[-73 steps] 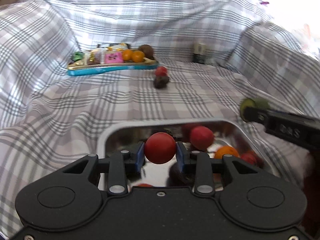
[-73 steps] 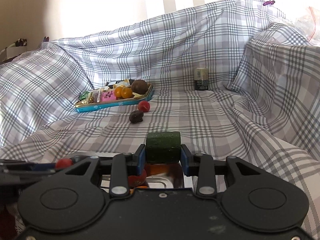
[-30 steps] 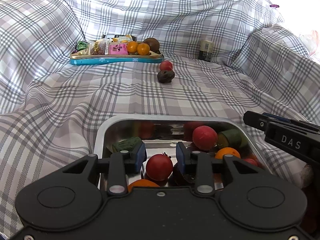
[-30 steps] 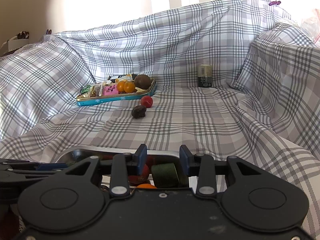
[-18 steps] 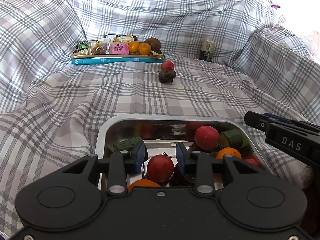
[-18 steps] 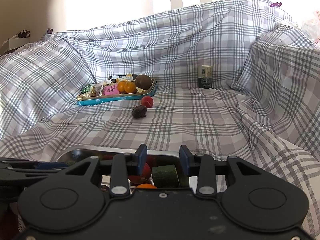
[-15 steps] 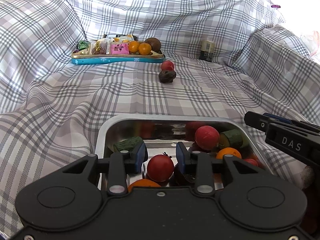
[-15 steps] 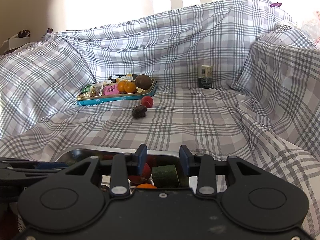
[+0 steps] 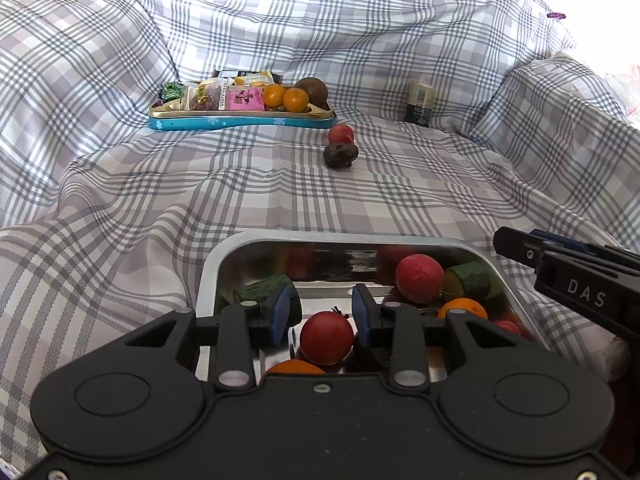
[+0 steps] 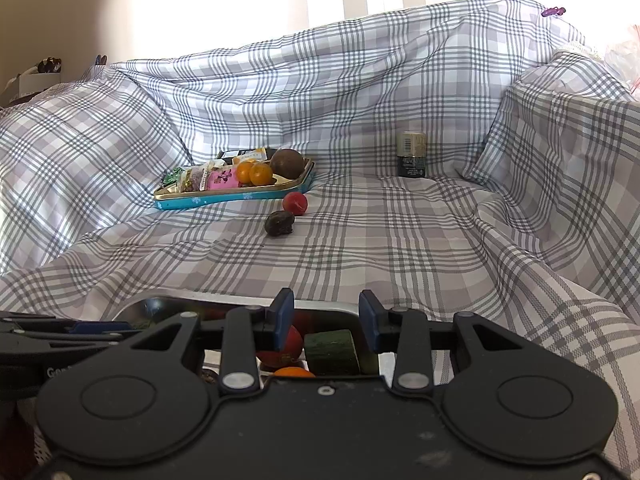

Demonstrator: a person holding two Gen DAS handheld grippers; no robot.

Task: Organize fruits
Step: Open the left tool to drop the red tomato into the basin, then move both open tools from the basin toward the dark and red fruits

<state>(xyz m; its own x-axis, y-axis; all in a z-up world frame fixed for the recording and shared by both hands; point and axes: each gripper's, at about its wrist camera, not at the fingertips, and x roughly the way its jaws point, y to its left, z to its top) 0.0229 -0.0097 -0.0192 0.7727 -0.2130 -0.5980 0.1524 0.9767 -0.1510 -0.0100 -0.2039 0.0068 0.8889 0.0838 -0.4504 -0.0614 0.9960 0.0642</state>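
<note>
Between the pads of the left gripper [image 9: 320, 312] there is only air. Its jaws are drawn in to a narrow gap and clamp nothing. The red tomato [image 9: 326, 338] lies loose just below them, in the steel tray [image 9: 280, 240]. The right gripper [image 10: 325, 316] is the same, pulled in close and empty, with a cucumber chunk [image 10: 330, 346] resting in the tray beneath it.

More fruit waits at 12 o'clock, well apart from the tray: a small red fruit [image 9: 341, 133] and a dark fruit [image 9: 340, 155] touching it, both loose on the checked cloth [image 9: 160, 200]. Oranges and a brown fruit sit in the blue tin [image 9: 240, 123] at 11 o'clock.

Likely trouble:
- Jaws this narrow would shove a round fruit along the cloth unless they are spread first.
- Nudging one of the touching pair may set the other rolling down a fold.
- The tray's right side is already heaped, so a fruit dropped there could bounce over the rim.
- The tray sits on soft, rumpled cloth and may tip if it is leaned on.
- Both grippers crowd the same tray and could knock together.

The right gripper's side reads "DAS" [image 9: 582, 298]. The jar [image 9: 418, 104] at 1 o'clock shows a barcode, but its label and the snack wrappers are too small to read.
</note>
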